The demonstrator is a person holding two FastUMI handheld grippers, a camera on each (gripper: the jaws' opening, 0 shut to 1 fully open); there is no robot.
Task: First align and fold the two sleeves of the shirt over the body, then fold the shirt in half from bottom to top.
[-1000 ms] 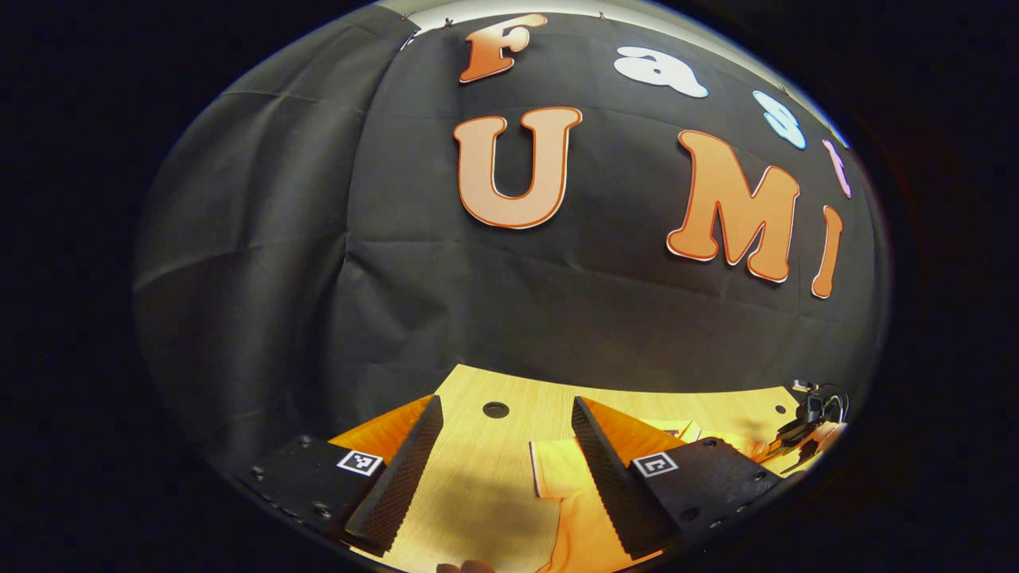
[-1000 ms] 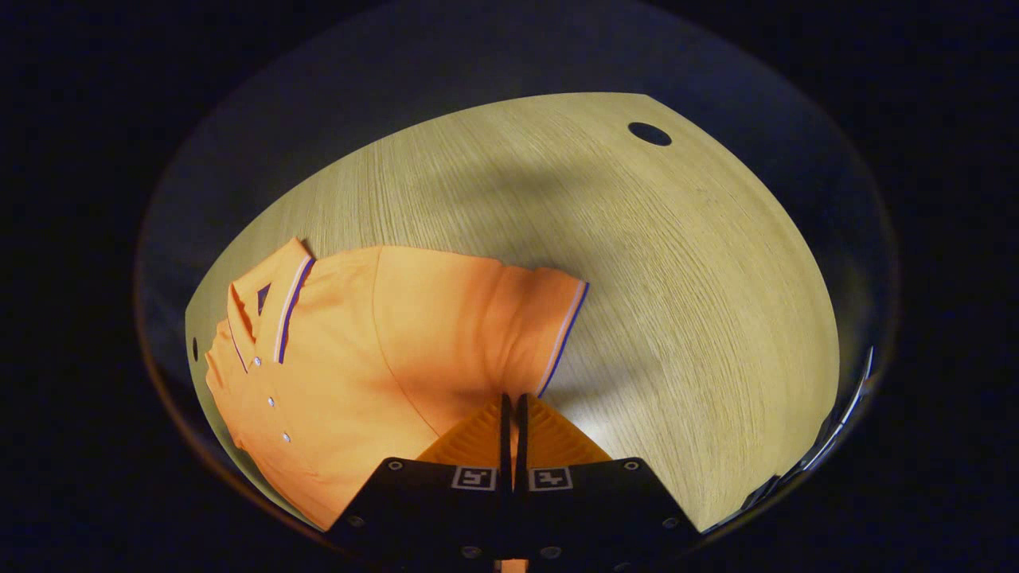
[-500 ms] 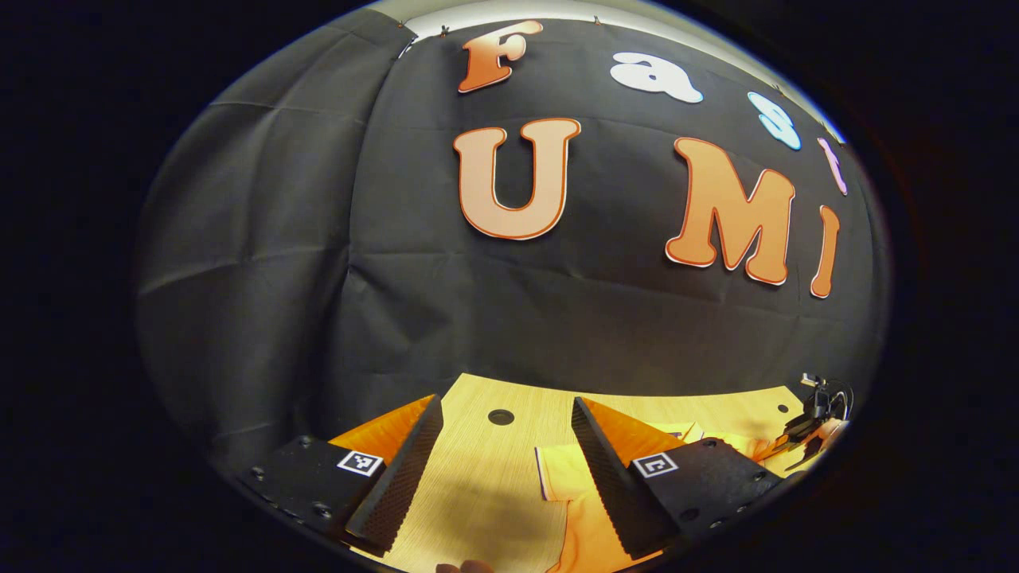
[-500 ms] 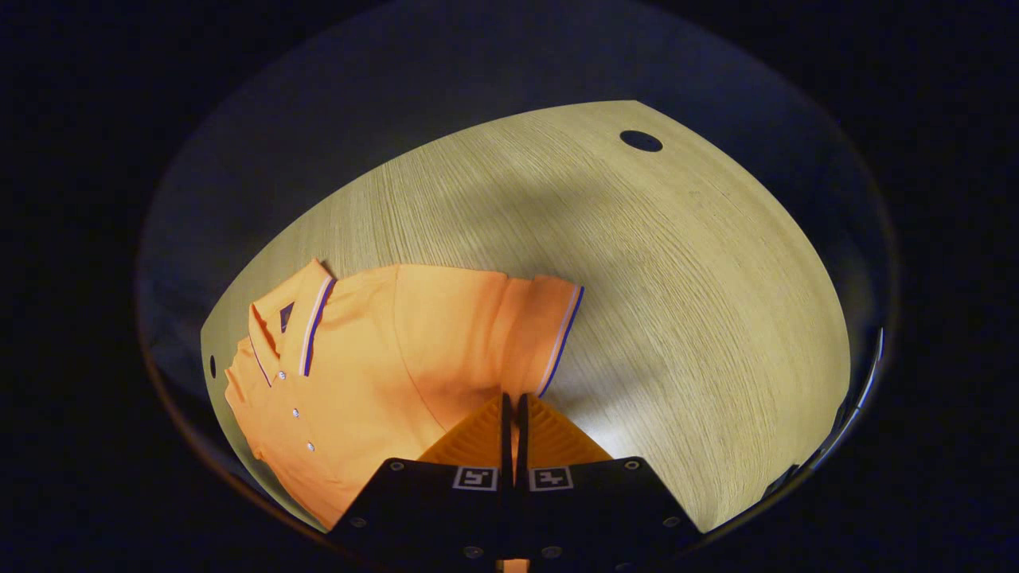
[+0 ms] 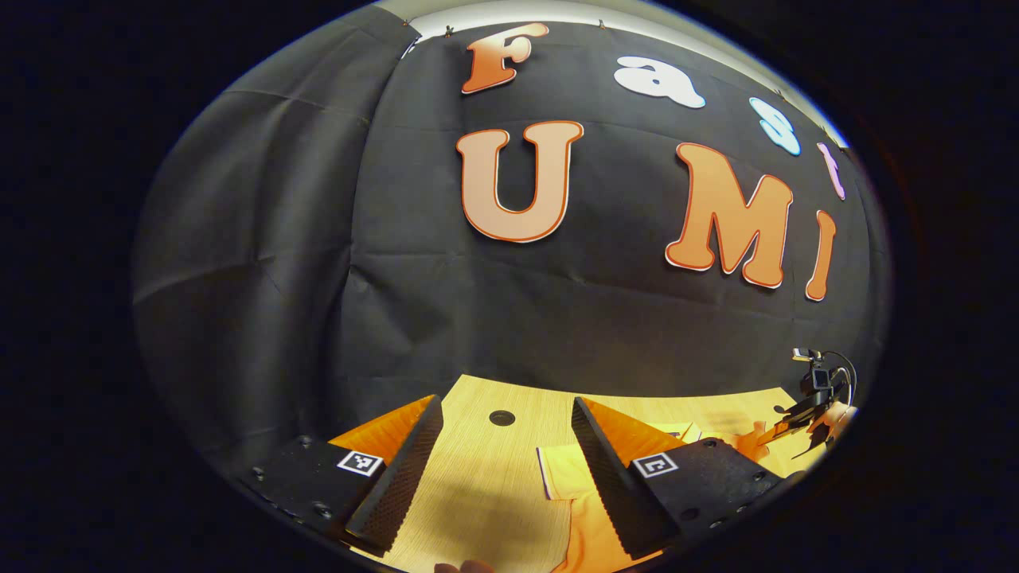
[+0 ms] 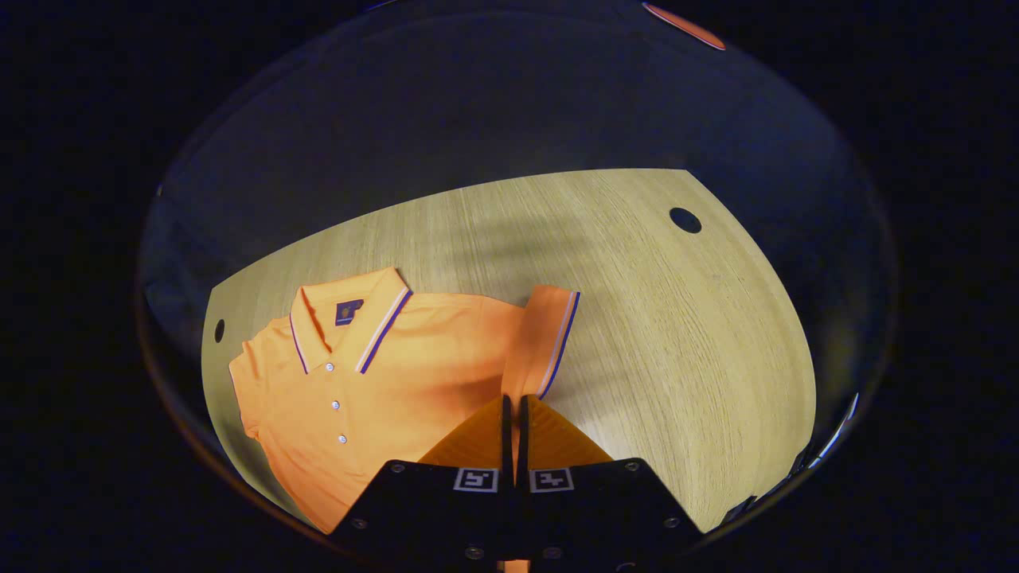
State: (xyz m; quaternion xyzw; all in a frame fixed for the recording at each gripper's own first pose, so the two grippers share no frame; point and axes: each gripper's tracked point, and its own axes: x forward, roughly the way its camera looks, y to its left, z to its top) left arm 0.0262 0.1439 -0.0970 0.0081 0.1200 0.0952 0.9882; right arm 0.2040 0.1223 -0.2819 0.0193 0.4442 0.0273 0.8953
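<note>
An orange polo shirt [image 6: 374,382] lies face up on a pale wooden table [image 6: 677,334] in the right gripper view, its collar [image 6: 350,326] toward the left and a row of small buttons running down the placket. The shirt occupies the left half of the tabletop; bare wood stretches to its right. 2 dark round holes mark the table, 1 at the far left edge [image 6: 219,330] and 1 near the far right corner [image 6: 685,220]. The sleeve [image 6: 545,338], trimmed at its cuff with white and dark stripes, rises from the cloth at the middle of the view, and the right gripper [image 6: 513,410] has its 2 fingers drawn together with hardly a gap, pinching the sleeve's lower edge.

In the left gripper view, the left gripper [image 5: 505,454] hovers low over the table [image 5: 478,493] with its 2 fingers spread wide and nothing between them. A sleeve [image 5: 561,473] of the shirt lies flat on the wood just inside the right-hand finger, which hides part of it. A round hole [image 5: 501,417] in the table sits ahead between the fingers. Far to the right, the other gripper [image 5: 808,410] shows small at the table's edge, with orange cloth raised at its tip.
</note>
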